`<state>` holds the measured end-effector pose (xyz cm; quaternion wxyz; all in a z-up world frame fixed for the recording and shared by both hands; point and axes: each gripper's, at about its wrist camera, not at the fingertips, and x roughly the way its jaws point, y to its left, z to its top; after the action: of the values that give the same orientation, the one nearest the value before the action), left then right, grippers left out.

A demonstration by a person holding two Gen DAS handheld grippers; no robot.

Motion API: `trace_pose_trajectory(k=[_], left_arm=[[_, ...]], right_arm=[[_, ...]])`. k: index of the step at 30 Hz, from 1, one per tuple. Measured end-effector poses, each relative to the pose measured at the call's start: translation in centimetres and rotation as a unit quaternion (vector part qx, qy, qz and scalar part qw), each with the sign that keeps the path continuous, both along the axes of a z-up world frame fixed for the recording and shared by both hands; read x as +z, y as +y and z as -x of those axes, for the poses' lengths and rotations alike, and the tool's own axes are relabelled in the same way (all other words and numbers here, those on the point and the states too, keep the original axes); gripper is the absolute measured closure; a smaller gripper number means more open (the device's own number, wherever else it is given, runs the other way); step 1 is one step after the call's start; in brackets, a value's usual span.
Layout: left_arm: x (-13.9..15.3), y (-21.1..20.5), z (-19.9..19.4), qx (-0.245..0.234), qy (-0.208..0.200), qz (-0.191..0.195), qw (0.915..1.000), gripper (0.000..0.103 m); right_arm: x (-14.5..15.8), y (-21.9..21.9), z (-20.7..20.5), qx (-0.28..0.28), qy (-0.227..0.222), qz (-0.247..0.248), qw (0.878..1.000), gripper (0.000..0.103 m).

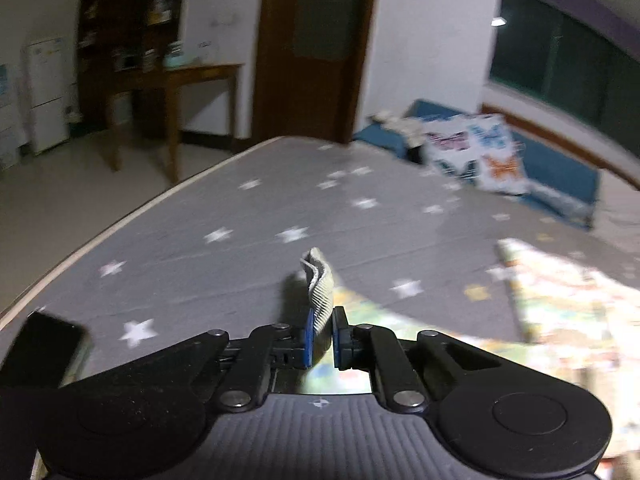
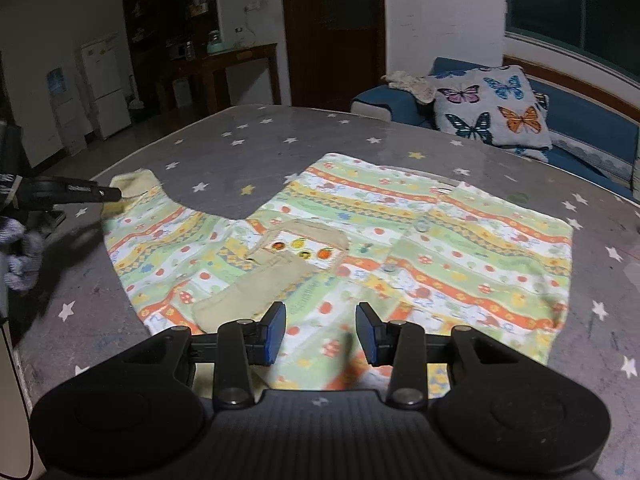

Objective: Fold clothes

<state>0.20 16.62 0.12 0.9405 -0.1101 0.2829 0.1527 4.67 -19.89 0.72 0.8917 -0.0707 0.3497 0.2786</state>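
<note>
**Operator:** Ribbed cuff [image 1: 319,296] is what I've got clamped in my left gripper [image 1: 322,338], pads pinching it edge-on, with a tongue of knit standing up past the tips. From the right wrist view I see that same gripper [image 2: 114,193] at the far-left end of the sleeve [image 2: 144,216].

**Observer:** And where's the shirt [image 2: 400,248] itself?

**Operator:** Spread flat on the starred sheet [image 2: 248,152], buttons up. Its body runs rightward from the cuff, so from my left gripper the cloth lies to the right and a little nearer. The sleeve's long axis slants from the cuff down toward the chest pocket [image 2: 296,248].

**Observer:** Right gripper [image 2: 321,334]?

**Operator:** Parted, nothing between the pads. It hangs over the near hem, a bit left of the button line. Whether it touches the fabric I can't tell.

**Observer:** So which hand leads?

**Operator:** The left, I'd say, since it has the only grip. I judge the next move is to carry the cuff rightward along that sleeve axis and lay it across the chest. The right is nearer the body and could pin it. The risk is the whole shirt dragging along instead of creasing at the shoulder.
</note>
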Motion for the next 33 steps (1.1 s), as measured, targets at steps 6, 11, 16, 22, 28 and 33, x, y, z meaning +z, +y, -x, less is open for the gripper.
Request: trace_pose_trajectory(k=[6,11,16,22,28,33], left_arm=[[3.9,-6.9,-0.3,-0.109,-0.043,0.009,0.993,0.094],[6.0,-13.4,-1.4,-0.199,-0.064,0.022,0.9778,0.094],[7.0,-19.9,-2.7,-0.27,-0.071,0.03,0.9597,0.094],[6.0,-25.5,-3.4,-0.342,-0.057,0.031,0.9374,0.094],[3.5,-28.5,-2.3,-0.398,-0.024,0.023,0.9169,0.089],[2.4,-27.8,-1.4,-0.419,-0.016,0.015,0.9079,0.075]], right_arm=[[0.0,-3.1,0.0,-0.037,-0.001,-0.014,0.999,0.064],[-0.1,-5.7,0.4,-0.062,-0.004,-0.025,0.998,0.064],[-0.1,-8.5,0.9,-0.091,-0.006,-0.04,0.995,0.064],[-0.4,-11.6,1.4,-0.125,-0.002,-0.052,0.991,0.064],[-0.9,-13.4,1.3,-0.149,0.003,-0.057,0.987,0.064],[-0.9,-13.4,1.0,-0.153,0.003,-0.06,0.986,0.064]])
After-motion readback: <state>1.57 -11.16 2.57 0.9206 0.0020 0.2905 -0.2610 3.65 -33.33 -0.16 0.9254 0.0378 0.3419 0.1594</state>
